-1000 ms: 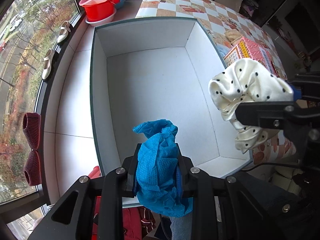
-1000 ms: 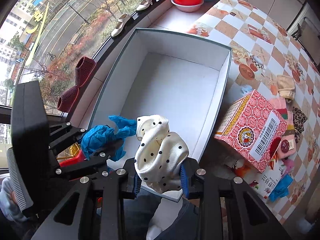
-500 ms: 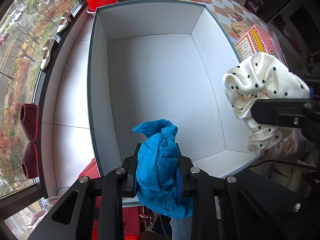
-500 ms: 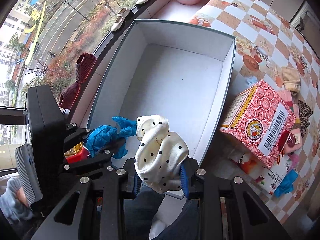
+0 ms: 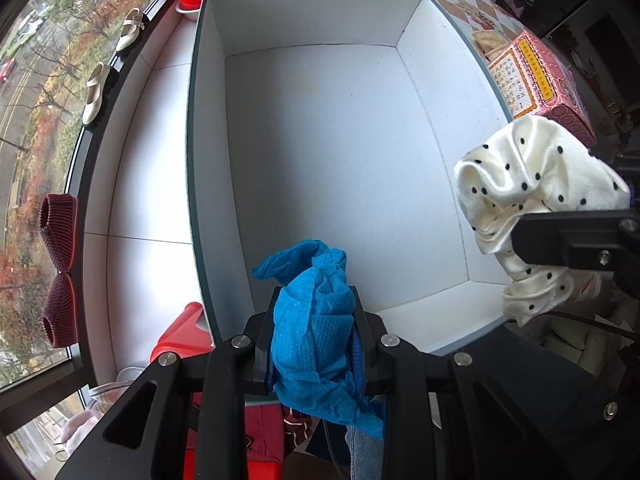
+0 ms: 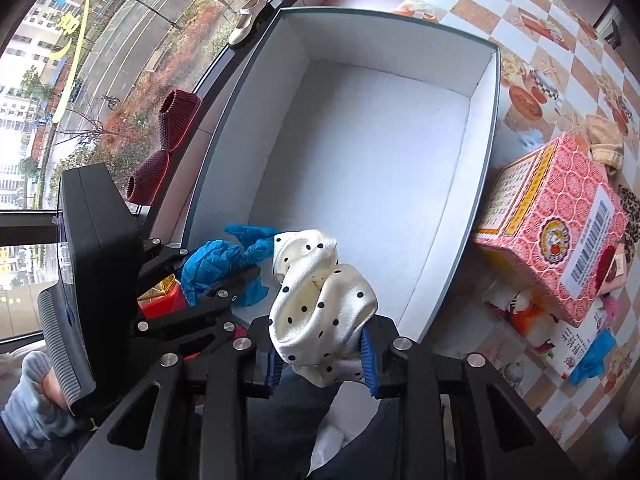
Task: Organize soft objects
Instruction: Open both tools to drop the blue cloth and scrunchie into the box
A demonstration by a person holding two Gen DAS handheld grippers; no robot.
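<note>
Both grippers are moving in over the white box [image 5: 320, 152] now. Left gripper [image 5: 314, 332] fingers are pinching the blue cloth [image 5: 316, 320] above the near edge; right gripper [image 6: 322, 350] fingers are clamping the polka-dot cloth [image 6: 320, 304]. Drop-off looks imminent, I'd guess.

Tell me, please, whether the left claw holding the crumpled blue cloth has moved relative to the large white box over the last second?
Yes. The left claw with the crumpled blue cloth has advanced toward the large white box, whose near rim now lies beneath it.
</note>
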